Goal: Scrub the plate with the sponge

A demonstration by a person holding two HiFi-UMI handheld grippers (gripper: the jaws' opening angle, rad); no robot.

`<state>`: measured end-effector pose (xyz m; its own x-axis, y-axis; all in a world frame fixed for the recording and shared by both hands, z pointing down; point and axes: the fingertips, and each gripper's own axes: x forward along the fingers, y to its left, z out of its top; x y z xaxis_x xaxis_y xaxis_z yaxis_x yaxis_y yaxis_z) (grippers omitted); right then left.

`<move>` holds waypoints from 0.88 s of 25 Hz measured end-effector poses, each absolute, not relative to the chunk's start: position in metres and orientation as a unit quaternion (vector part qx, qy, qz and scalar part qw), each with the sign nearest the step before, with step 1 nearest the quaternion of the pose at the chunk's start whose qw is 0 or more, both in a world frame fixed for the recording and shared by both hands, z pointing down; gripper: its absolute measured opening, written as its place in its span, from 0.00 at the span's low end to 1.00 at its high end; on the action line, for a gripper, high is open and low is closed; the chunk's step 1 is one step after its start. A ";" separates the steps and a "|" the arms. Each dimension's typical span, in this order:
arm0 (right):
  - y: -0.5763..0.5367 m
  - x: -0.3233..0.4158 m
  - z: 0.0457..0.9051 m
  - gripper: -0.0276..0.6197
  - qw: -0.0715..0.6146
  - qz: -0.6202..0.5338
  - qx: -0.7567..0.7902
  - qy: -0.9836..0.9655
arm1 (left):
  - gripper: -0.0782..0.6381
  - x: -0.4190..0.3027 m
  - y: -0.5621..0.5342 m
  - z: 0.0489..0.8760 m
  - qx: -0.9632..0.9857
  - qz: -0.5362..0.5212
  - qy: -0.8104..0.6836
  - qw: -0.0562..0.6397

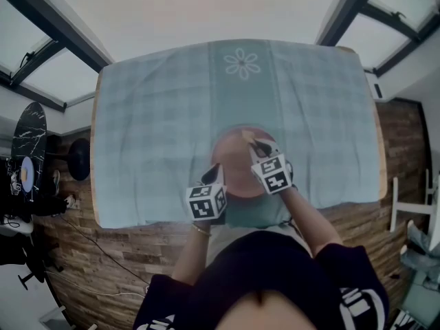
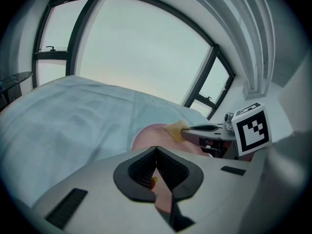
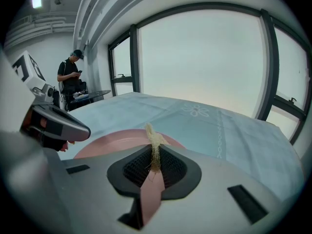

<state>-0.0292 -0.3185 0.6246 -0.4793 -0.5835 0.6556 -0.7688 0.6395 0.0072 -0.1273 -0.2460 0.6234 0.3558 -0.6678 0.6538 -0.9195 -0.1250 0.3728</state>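
A pink plate (image 1: 234, 174) lies on the checked cloth near the table's front edge. My left gripper (image 1: 216, 170) comes at its left rim, and in the left gripper view its jaws (image 2: 156, 152) look shut on that rim, with pink plate (image 2: 148, 136) showing in the gap. My right gripper (image 1: 256, 145) is over the plate's far part, shut on a thin yellowish sponge (image 3: 153, 138) that sticks out past the jaws above the plate (image 3: 112, 140). The left gripper view shows the sponge (image 2: 175, 129) resting on the plate at the right gripper's tip (image 2: 191, 130).
A blue-green cloth (image 1: 158, 122) with an embroidered flower (image 1: 242, 64) covers the table. A black marble round table (image 1: 27, 143) and a stool (image 1: 79, 158) stand at the left, a white chair (image 1: 412, 205) at the right. A person (image 3: 72, 74) stands far off.
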 end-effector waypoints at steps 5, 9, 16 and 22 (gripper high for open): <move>-0.323 -0.039 0.635 0.10 0.325 0.150 0.392 -0.848 | 0.12 -0.129 -0.247 0.627 0.729 0.169 -0.543 0.381; -0.320 -0.049 0.645 0.10 0.334 0.152 0.378 -0.850 | 0.12 -0.131 -0.246 0.630 0.726 0.169 -0.545 0.384; -0.309 -0.072 0.657 0.10 0.342 0.169 0.351 -0.855 | 0.12 -0.134 -0.242 0.634 0.720 0.169 -0.549 0.389; -0.298 -0.087 0.661 0.10 0.350 0.168 0.330 -0.861 | 0.12 -0.138 -0.237 0.635 0.716 0.168 -0.553 0.392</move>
